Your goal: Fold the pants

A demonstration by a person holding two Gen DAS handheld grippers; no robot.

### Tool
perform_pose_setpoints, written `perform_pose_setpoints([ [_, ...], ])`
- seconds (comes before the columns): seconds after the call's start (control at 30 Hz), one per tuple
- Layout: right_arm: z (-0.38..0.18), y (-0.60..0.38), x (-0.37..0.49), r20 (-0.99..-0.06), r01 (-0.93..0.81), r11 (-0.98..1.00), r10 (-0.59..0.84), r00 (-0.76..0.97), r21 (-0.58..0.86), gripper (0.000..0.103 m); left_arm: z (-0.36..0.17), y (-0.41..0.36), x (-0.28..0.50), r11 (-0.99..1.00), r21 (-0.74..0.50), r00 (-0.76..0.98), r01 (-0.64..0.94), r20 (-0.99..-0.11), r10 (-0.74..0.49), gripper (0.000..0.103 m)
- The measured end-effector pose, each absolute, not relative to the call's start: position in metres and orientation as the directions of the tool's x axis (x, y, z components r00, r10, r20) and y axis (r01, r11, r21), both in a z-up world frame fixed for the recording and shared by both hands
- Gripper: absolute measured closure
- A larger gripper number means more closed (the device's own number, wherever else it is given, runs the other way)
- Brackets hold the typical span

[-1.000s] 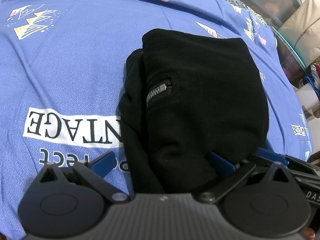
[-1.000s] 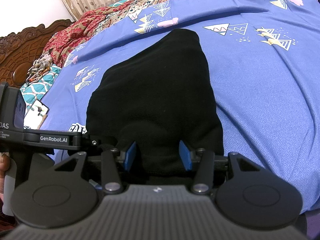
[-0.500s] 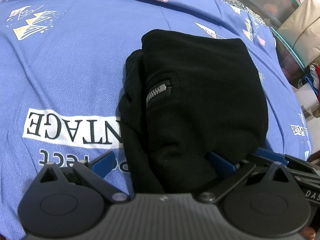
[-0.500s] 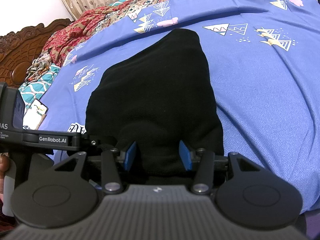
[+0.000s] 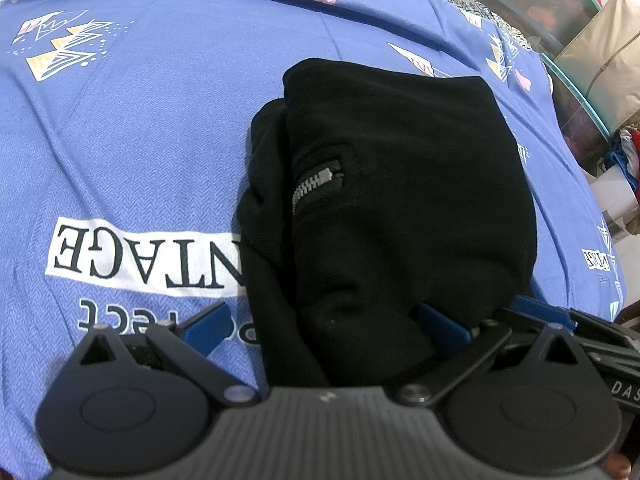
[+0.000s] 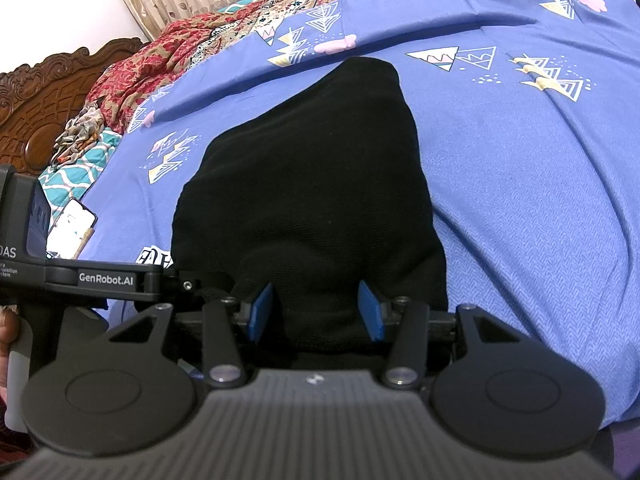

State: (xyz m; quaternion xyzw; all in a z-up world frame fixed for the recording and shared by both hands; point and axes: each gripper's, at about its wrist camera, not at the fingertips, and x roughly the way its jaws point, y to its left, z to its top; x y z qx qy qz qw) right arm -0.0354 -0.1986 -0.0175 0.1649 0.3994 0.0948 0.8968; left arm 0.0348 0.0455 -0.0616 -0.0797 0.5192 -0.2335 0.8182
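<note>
The black pants [image 5: 392, 200] lie folded into a compact bundle on the blue bedsheet [image 5: 140, 128], a silver zipper [image 5: 316, 184] showing on the upper layer. My left gripper [image 5: 320, 324] is open, its blue pads wide apart astride the bundle's near edge. The pants fill the middle of the right wrist view [image 6: 312, 200]. My right gripper [image 6: 316, 312] is open, its blue pads either side of the near fold of cloth, not pinching it. The left gripper's body [image 6: 80, 276] shows at the left of that view.
The sheet has a white "VINTAGE" print [image 5: 144, 256] left of the pants. A phone [image 6: 72, 228] lies at the bed's left side. A carved wooden headboard [image 6: 52, 92] and patterned blankets [image 6: 168, 52] are beyond. Storage boxes [image 5: 560, 8] stand off the bed.
</note>
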Motion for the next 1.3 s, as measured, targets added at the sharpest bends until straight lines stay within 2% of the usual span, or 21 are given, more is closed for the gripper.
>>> perform_pose_setpoints([
  [0.57,-0.015,-0.199,-0.037,-0.685,-0.06,0.929,0.312,0.658,0.366,0.051,-0.063,0.048,0.037,0.87,-0.381,0.352,0.314,-0.804,-0.479,0.0],
  [0.7,0.001,-0.233,-0.044,-0.615,-0.064,0.859,0.414,0.671,0.509,0.05,-0.057,0.065,0.046,0.835,-0.472,0.318,0.282,-0.775,-0.545,0.001],
  [0.8,0.018,-0.26,-0.052,-0.548,-0.056,0.83,0.415,0.726,0.554,0.046,-0.045,0.082,0.053,0.812,-0.523,0.354,0.26,-0.731,-0.584,0.0],
  [0.9,0.026,-0.278,-0.052,-0.506,-0.025,0.823,0.372,0.778,0.567,0.036,-0.042,0.084,0.067,0.805,-0.536,0.356,0.253,-0.723,-0.593,0.0],
  [0.93,0.024,-0.282,-0.046,-0.512,-0.001,0.817,0.363,0.779,0.577,0.032,-0.045,0.082,0.072,0.807,-0.535,0.345,0.248,-0.73,-0.59,0.0],
  [1.13,-0.012,-0.27,-0.011,-0.588,0.034,0.798,0.414,0.694,0.602,0.03,-0.069,0.055,0.083,0.803,-0.542,0.272,0.247,-0.757,-0.594,0.0],
  [1.2,-0.028,-0.265,-0.002,-0.61,0.039,0.78,0.457,0.647,0.625,0.025,-0.067,0.048,0.078,0.8,-0.535,0.277,0.271,-0.753,-0.597,0.0],
  [1.23,-0.036,-0.262,0.001,-0.624,0.06,0.777,0.454,0.636,0.627,0.019,-0.066,0.047,0.077,0.795,-0.541,0.273,0.274,-0.749,-0.604,0.0],
  [1.3,-0.045,-0.265,0.004,-0.621,0.088,0.747,0.474,0.625,0.659,0.016,-0.067,0.047,0.076,0.779,-0.567,0.261,0.268,-0.735,-0.625,0.0],
])
